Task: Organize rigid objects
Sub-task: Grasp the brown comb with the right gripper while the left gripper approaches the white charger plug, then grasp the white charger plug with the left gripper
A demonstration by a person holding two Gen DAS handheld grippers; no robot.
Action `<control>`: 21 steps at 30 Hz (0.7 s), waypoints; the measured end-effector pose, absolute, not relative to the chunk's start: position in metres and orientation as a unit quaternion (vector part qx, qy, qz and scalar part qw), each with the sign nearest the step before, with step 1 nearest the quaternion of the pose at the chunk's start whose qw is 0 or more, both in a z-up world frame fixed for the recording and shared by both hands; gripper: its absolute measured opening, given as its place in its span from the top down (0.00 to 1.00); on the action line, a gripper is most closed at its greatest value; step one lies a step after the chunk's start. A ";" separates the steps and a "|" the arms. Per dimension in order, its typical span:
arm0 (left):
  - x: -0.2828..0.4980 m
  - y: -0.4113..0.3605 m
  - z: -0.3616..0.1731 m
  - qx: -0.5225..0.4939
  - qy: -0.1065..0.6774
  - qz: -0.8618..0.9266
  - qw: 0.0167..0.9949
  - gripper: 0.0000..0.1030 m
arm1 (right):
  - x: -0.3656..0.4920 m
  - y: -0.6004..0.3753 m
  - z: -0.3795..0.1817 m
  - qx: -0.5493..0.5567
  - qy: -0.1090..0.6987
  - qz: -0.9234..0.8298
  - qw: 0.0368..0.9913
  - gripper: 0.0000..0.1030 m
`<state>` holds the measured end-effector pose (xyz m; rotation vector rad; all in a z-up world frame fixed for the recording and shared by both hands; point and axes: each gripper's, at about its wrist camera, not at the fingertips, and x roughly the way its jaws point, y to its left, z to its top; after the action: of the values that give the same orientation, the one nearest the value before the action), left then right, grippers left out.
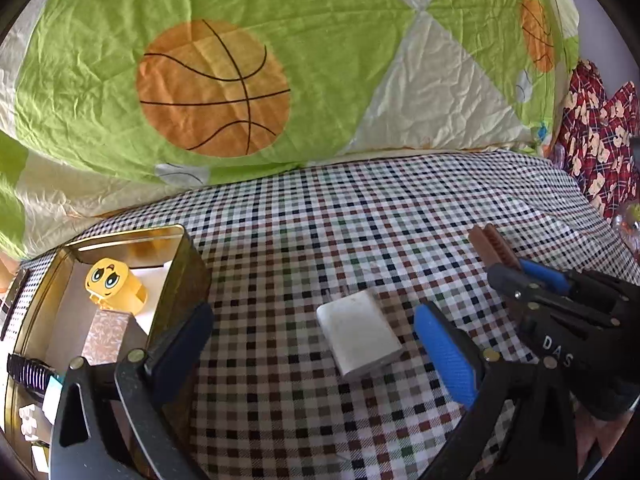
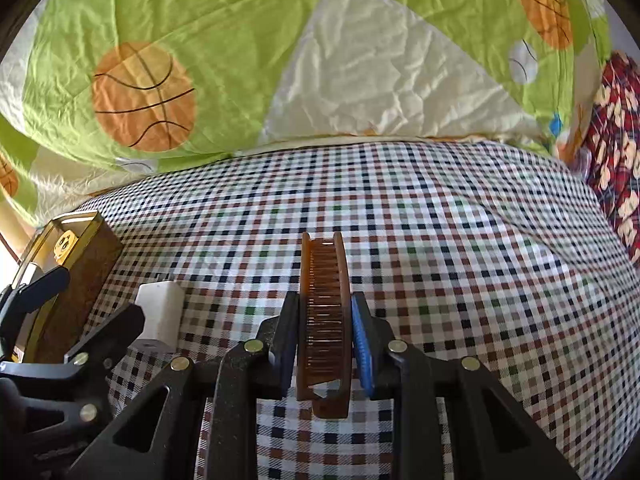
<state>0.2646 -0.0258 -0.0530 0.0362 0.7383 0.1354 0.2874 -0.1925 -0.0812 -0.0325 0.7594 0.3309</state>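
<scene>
My left gripper point(image 1: 316, 340) is open over the checked sheet, its fingers either side of a white charger block point(image 1: 358, 334) that lies flat between them. My right gripper point(image 2: 325, 332) is shut on a brown folding comb point(image 2: 324, 320), held above the sheet; it shows in the left wrist view point(image 1: 494, 250) to the right. A gold tin box point(image 1: 188, 256) stands at the left, holding a yellow emoji toy point(image 1: 110, 282) and a small patterned box point(image 1: 106, 338). The charger point(image 2: 160, 308) and tin point(image 2: 80, 276) also show in the right wrist view.
A green and cream quilt with basketball prints point(image 1: 216, 88) is bunched along the back of the bed. A red patterned cloth point(image 1: 596, 140) lies at the far right. Small items point(image 1: 28, 372) lie left of the tin.
</scene>
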 end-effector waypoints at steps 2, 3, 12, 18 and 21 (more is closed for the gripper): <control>0.271 -0.029 -0.054 0.017 0.365 0.062 0.929 0.01 | 0.286 -0.194 -0.080 -0.017 0.365 0.159 0.917 0.74; 0.272 -0.032 -0.056 0.019 0.369 0.058 0.927 0.01 | 0.285 -0.195 -0.079 -0.018 0.364 0.157 0.918 0.74; 0.288 -0.031 -0.077 -0.001 0.413 0.032 0.910 0.30 | 0.284 -0.194 -0.077 -0.018 0.359 0.160 0.919 0.73; 0.287 -0.029 -0.083 -0.024 0.430 0.011 0.903 0.63 | 0.281 -0.193 -0.076 -0.012 0.357 0.181 0.916 0.73; 0.281 -0.031 -0.081 -0.026 0.427 0.005 0.904 0.64 | 0.277 -0.191 -0.075 -0.012 0.354 0.190 0.916 0.73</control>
<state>0.2812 -0.0308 -0.0814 -0.0542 0.8821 0.0103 0.2774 -0.1913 -0.0747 -0.0240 0.7290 0.3920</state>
